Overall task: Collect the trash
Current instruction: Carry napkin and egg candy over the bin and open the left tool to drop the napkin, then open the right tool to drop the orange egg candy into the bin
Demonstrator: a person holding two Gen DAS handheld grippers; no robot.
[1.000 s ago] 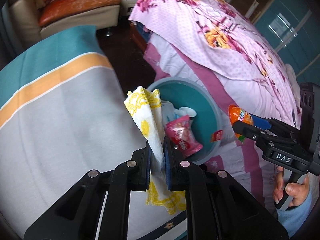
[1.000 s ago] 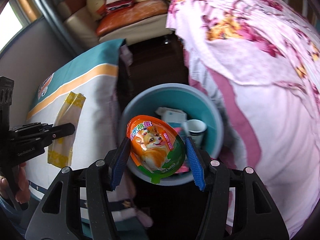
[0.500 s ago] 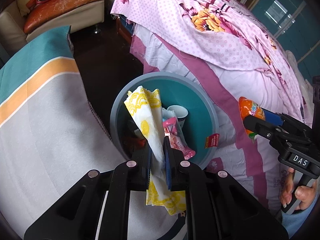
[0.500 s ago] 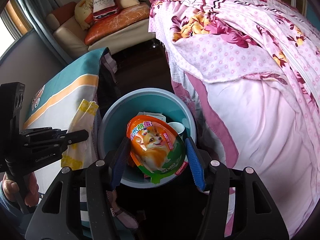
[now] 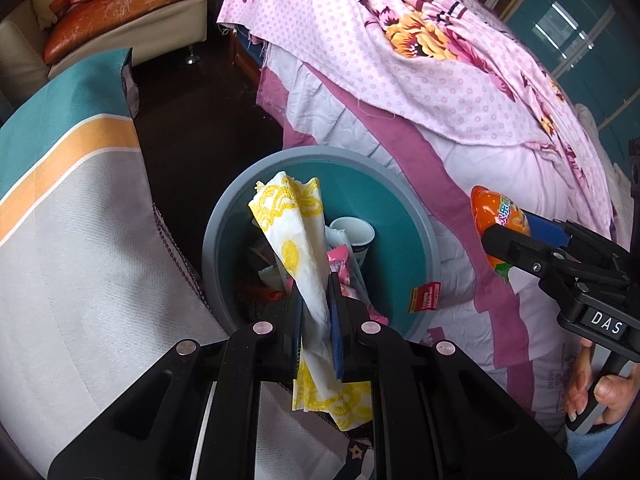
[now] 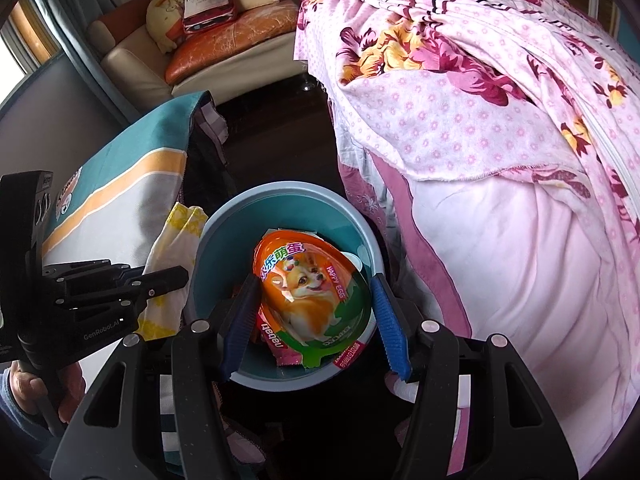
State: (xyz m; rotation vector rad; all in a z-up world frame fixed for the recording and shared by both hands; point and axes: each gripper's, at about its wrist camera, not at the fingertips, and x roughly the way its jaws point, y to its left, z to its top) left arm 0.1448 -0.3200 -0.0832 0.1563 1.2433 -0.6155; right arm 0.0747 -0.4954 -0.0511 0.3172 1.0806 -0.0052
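A round teal bin (image 5: 400, 216) stands on the dark floor between a table and a bed; it also shows in the right wrist view (image 6: 224, 236). It holds a paper cup (image 5: 354, 234), pink wrappers (image 5: 340, 260) and other trash. My left gripper (image 5: 316, 300) is shut on a white and yellow napkin (image 5: 298, 232), held over the bin's left side. My right gripper (image 6: 314, 300) is shut on an orange egg-shaped package (image 6: 308, 292) with a dog picture, held over the bin's opening. The package also shows in the left wrist view (image 5: 494, 220), right of the bin.
A table with a grey, orange and teal striped cloth (image 5: 72, 208) is left of the bin. A bed with pink floral covers (image 5: 420, 60) is to the right. A sofa with an orange cushion (image 5: 120, 4) stands at the back.
Both grippers have moved toward the bin with their loads. The napkin has passed from over the tablecloth to over the bin, and the bin has grown larger in both views.
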